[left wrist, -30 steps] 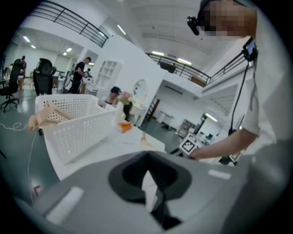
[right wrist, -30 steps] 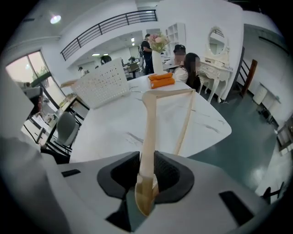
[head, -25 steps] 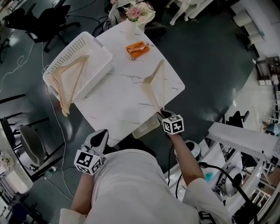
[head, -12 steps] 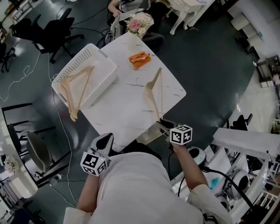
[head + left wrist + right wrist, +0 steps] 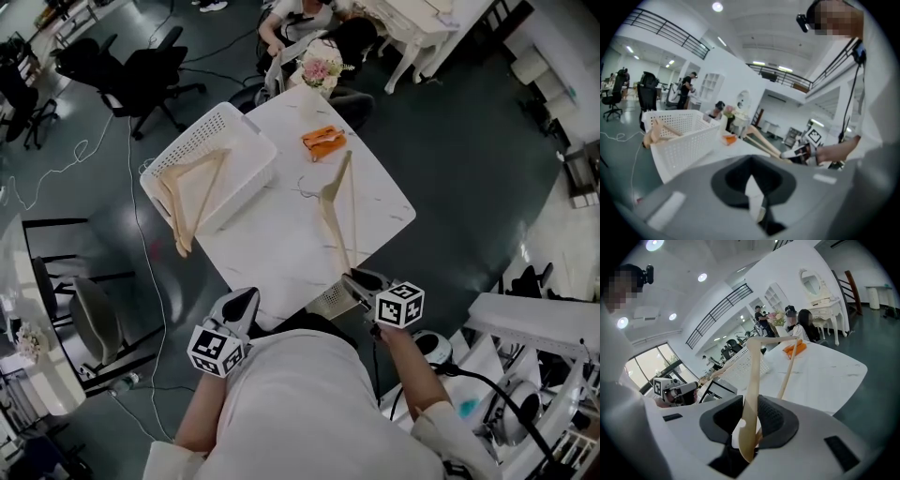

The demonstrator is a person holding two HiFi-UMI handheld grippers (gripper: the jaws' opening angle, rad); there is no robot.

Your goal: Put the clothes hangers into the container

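Head view: hanger (image 5: 330,220) tip under jaws

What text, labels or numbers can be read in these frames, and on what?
No readable text in any view.
Left marker cube, right marker cube: black-and-white square codes only, no letters or digits.
White basket, held hanger, hanger in the basket, orange object: no print visible.

Big open lab hall: mezzanine railings (image 5: 665,30) overhead, office chairs (image 5: 155,70) on dark floor (image 5: 450,141), loose cable (image 5: 618,136) trailing, person (image 5: 687,86) standing by shelves (image 5: 708,86), ceiling spotlights (image 5: 717,6).
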